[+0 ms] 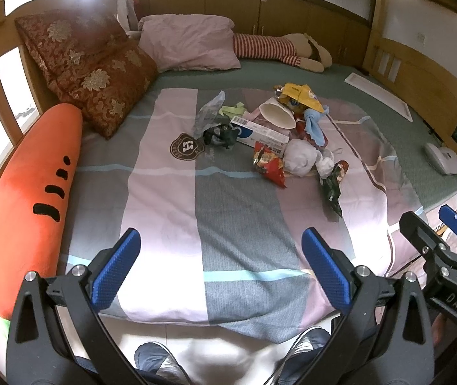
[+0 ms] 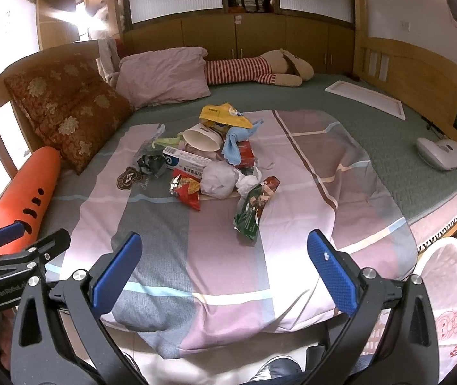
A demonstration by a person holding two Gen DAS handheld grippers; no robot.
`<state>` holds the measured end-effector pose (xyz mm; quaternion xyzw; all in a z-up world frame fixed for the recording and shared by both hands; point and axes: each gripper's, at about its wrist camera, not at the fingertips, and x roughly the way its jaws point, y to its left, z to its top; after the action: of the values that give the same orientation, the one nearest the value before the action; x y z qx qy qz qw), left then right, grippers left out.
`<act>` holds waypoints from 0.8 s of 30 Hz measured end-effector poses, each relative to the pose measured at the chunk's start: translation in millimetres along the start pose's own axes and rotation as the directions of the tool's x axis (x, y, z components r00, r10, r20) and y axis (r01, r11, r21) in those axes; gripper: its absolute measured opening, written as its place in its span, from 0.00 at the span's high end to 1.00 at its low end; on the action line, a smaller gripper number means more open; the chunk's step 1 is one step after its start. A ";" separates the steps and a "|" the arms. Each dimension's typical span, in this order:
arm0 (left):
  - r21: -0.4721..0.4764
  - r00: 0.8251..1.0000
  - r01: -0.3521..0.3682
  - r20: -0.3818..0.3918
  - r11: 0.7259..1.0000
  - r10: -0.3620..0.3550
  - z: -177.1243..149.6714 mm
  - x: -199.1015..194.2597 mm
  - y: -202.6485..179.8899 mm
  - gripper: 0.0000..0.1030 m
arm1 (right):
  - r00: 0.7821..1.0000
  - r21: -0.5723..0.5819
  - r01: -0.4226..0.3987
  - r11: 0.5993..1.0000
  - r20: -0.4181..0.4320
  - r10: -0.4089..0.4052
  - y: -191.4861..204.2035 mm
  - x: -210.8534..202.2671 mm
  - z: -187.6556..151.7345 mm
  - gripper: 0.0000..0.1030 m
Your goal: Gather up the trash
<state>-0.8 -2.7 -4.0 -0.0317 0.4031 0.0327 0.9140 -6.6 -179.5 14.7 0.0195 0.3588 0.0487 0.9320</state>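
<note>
Your left gripper (image 1: 220, 250) and right gripper (image 2: 225, 255): jaws apart, empty, over the quilt's (image 2: 228, 256) near edge. Trash pile (image 2: 215, 163) lies mid-quilt, well ahead of both; bag (image 2: 449, 304) at right.

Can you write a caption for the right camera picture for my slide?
Open right gripper hovers over a patchwork quilt, facing a trash pile.
</note>
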 end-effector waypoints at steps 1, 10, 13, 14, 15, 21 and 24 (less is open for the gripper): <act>0.001 1.000 -0.001 0.001 1.000 0.001 -0.5 -0.9 -0.6 0.03 | 1.000 0.000 0.002 1.000 0.000 -0.002 0.3 0.7 0.1 0.02; 0.016 0.999 -0.038 0.002 0.999 0.038 -2.4 3.1 -1.2 0.03 | 1.000 -0.022 0.012 1.000 0.008 -0.012 1.6 7.7 -0.1 0.02; 0.028 0.999 -0.035 0.002 0.999 0.035 -2.5 3.9 -3.2 0.03 | 1.000 -0.015 0.013 1.000 0.010 -0.013 0.3 8.9 0.9 0.02; 0.037 1.000 -0.029 0.004 0.999 0.029 -1.9 3.9 -4.2 0.03 | 1.000 -0.012 0.019 1.000 0.011 -0.019 -0.5 10.2 0.6 0.02; 0.045 1.000 -0.027 0.005 0.999 0.027 -1.0 4.3 -4.5 0.03 | 0.999 -0.002 0.028 1.000 0.018 -0.028 -2.9 12.4 0.9 0.02; 0.043 1.000 0.015 0.003 0.999 -0.015 -4.5 19.9 5.9 0.03 | 0.999 0.045 0.041 0.998 0.004 -0.041 -15.8 40.1 -6.2 0.02; 0.021 0.997 0.058 0.056 0.998 -0.059 -11.0 30.1 21.3 0.03 | 1.000 0.065 0.020 0.998 0.000 -0.020 -18.3 50.0 -5.4 0.02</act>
<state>9.6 18.6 -34.3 -0.0338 0.3764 0.0027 0.9258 28.0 -192.4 -23.9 0.0461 0.3600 0.0275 0.9314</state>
